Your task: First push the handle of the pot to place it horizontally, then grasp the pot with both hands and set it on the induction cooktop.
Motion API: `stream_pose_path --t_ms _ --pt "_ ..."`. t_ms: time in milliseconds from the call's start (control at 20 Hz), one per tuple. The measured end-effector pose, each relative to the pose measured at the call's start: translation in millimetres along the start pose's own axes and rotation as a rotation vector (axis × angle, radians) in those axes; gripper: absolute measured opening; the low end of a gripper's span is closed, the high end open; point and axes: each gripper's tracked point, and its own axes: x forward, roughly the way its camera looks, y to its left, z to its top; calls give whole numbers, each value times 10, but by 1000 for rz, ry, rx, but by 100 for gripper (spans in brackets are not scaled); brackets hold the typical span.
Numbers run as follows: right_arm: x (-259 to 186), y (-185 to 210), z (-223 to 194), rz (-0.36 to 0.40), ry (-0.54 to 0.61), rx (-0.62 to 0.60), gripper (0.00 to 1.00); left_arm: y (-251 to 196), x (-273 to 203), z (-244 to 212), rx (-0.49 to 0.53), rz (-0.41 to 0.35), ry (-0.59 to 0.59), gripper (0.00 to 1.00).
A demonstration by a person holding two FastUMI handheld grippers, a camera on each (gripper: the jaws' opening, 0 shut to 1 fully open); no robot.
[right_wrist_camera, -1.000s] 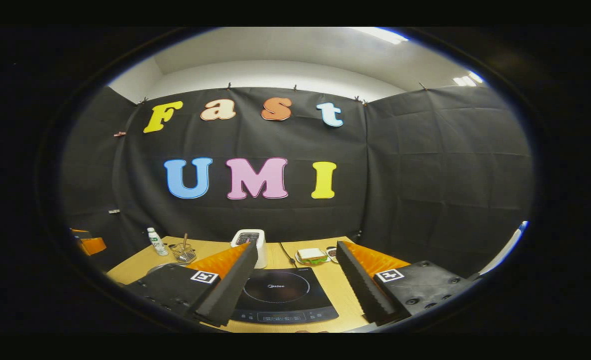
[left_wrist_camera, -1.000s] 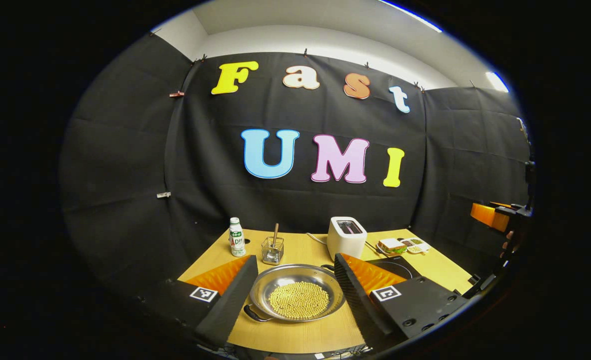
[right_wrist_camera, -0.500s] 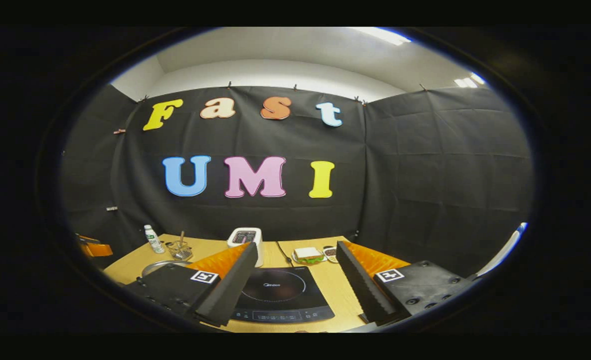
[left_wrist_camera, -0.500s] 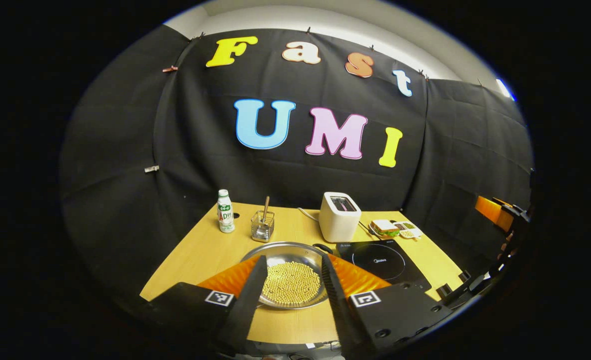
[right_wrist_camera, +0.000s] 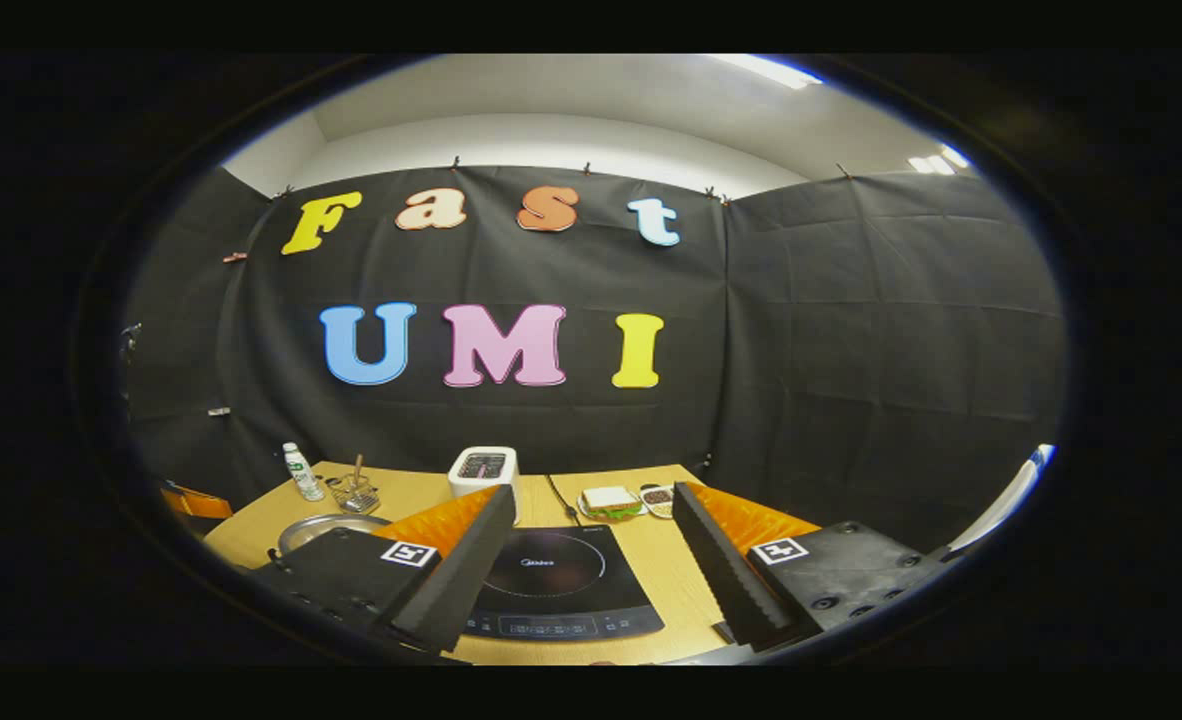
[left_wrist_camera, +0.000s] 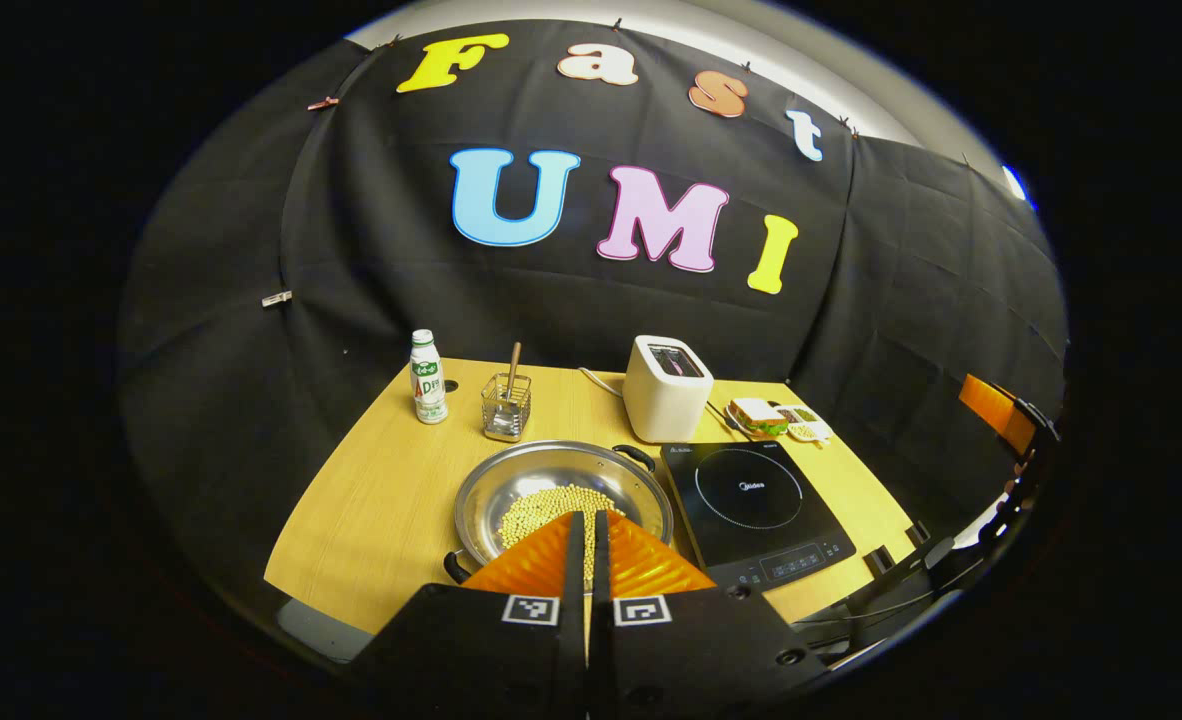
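Left gripper (left_wrist_camera: 587,545) has its two fingers pressed together, tip to tip, with nothing between them. It hangs over the near side of the pot (left_wrist_camera: 561,495). I cannot tell if the tips touch the pot.

Right gripper (right_wrist_camera: 591,545) has its fingers wide apart and holds nothing. It hovers above the cooktop (right_wrist_camera: 551,590), which shows between its two fingers. In the left gripper view the right gripper shows far off at the right edge (left_wrist_camera: 996,420).

The pot is a wide, shallow metal pan. It sits flat on the table (left_wrist_camera: 381,500), just left of the cooktop (left_wrist_camera: 756,505). A heap of small yellow beans (left_wrist_camera: 541,510) lies in it. One dark handle (left_wrist_camera: 634,455) sticks out at the far right of the rim, close to the corner of the cooktop. The other handle (left_wrist_camera: 454,568) is at the near left of the rim. In the right gripper view the rim of the pot (right_wrist_camera: 323,525) peeks out behind the left finger.

Behind the pot stands a small wire basket (left_wrist_camera: 505,408) with a stick in it. A little bottle (left_wrist_camera: 427,378) stands to its left. A white toaster (left_wrist_camera: 665,388) stands behind the cooktop. A plate with a sandwich (left_wrist_camera: 759,417) lies to the right of the toaster, with a small dish (left_wrist_camera: 806,425) beside it.
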Motion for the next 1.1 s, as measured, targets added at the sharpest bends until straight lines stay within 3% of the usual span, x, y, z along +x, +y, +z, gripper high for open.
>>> stream_pose_path --t_ms 250,850,1100 --pt "18 47 -81 11 25 -12 98 135 149 -357 3 -32 90 5" --pt "45 266 -420 33 139 5 98 440 549 -1309 186 -78 304 5" --pt "21 416 -503 67 164 -49 99 555 715 -1603 239 -102 382 5"
